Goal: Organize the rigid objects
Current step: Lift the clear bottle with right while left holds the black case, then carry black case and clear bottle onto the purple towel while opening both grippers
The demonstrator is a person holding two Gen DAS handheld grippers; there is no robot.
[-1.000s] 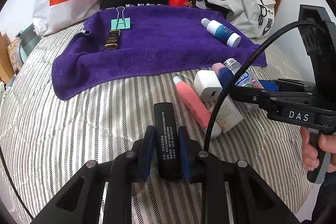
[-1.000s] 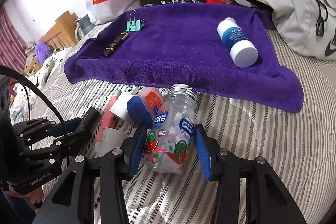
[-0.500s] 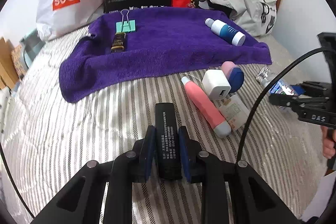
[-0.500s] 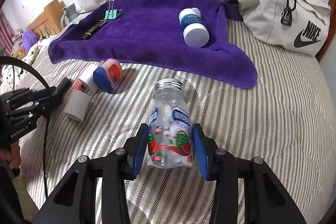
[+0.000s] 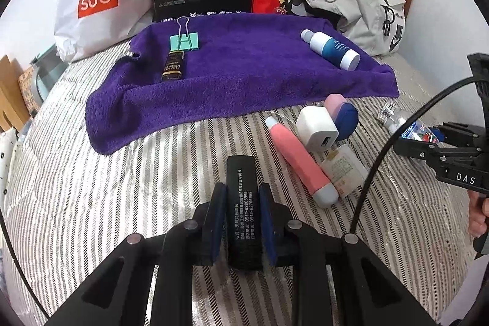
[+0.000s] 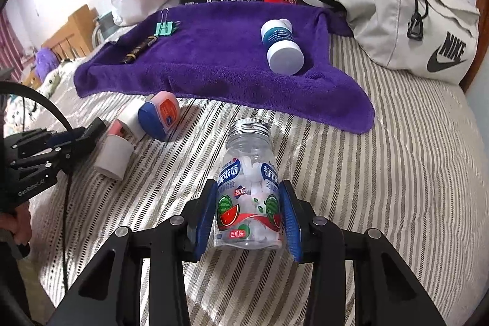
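left gripper (image 5: 243,205) clamped on black bar (image 5: 243,203); right gripper (image 6: 248,213) clamped on candy bottle (image 6: 248,194) (both over striped bedding (image 6: 382,173)).

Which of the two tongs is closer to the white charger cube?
Left. The left tongs, holding a black bar, sit just before the white charger cube; the right tongs are farther off to its right.

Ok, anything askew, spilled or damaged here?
Nothing spilled or damaged. The purple towel lies rumpled, its near corner drooping. Off it, a pink tube, white charger cube and pink-and-blue case sit heaped together.
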